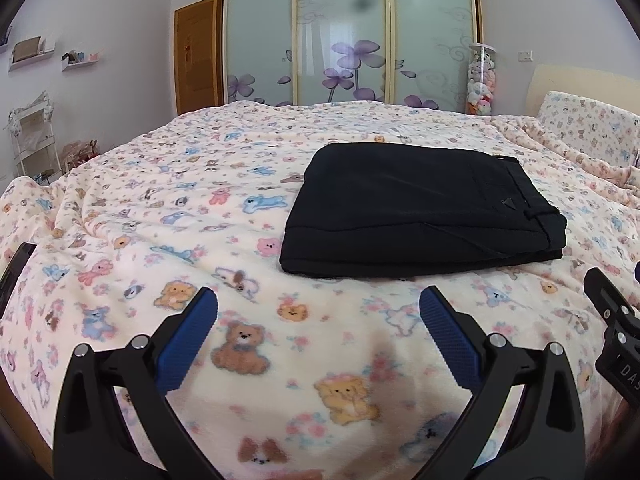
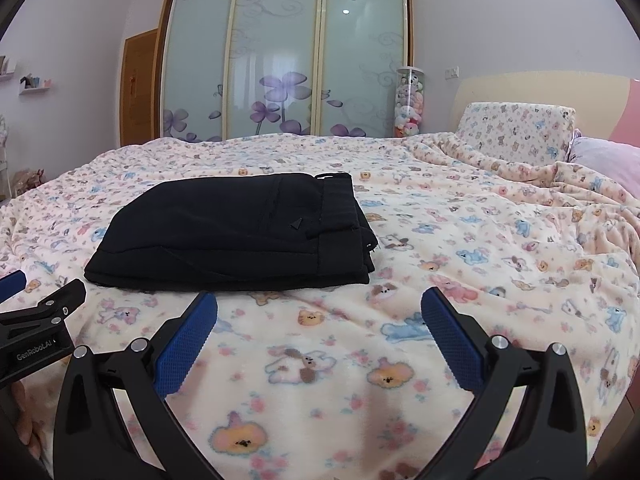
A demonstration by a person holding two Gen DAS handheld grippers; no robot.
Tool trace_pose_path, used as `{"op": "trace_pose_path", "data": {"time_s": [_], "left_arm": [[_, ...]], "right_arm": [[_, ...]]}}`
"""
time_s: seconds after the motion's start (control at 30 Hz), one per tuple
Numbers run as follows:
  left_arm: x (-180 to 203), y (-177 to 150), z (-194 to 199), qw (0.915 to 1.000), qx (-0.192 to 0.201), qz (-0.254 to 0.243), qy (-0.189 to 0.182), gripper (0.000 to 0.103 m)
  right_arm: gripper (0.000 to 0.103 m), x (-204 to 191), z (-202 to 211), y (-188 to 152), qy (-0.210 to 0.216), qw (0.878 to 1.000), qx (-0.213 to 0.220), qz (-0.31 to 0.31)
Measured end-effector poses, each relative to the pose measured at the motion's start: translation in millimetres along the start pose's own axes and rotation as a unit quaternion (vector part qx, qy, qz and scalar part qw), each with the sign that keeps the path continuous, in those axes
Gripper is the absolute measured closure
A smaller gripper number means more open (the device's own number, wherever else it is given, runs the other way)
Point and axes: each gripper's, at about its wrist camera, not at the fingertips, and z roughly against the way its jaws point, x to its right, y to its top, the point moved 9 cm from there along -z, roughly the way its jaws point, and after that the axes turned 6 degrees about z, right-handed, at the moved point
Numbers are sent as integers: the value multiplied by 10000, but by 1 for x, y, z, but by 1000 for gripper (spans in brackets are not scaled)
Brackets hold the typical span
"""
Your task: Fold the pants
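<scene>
Black pants lie folded into a flat rectangle on the bear-print blanket, waistband at the right end. They also show in the right wrist view. My left gripper is open and empty, held above the blanket just in front of the pants. My right gripper is open and empty, in front of the pants and to their right. Each gripper's body shows at the edge of the other's view: the right one and the left one.
The blanket covers a bed with a pillow and headboard at the right. A sliding-door wardrobe and a tube of plush toys stand behind. A dark phone-like object lies at the left edge.
</scene>
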Motion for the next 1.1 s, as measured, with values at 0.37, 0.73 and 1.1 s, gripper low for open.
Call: {"op": "trace_pose_path", "data": {"time_s": [0.37, 0.73, 1.1], "left_arm": [[4, -2, -2, 10000, -51, -40, -75, 2], [2, -1, -1, 10000, -10, -33, -17, 2], [6, -2, 0, 9998, 12, -171, -48, 2]], "right_arm": [[1, 3, 0, -1, -10, 10000, -14, -25], [1, 4, 0, -2, -8, 10000, -22, -22], [1, 4, 0, -2, -4, 10000, -27, -26]]}}
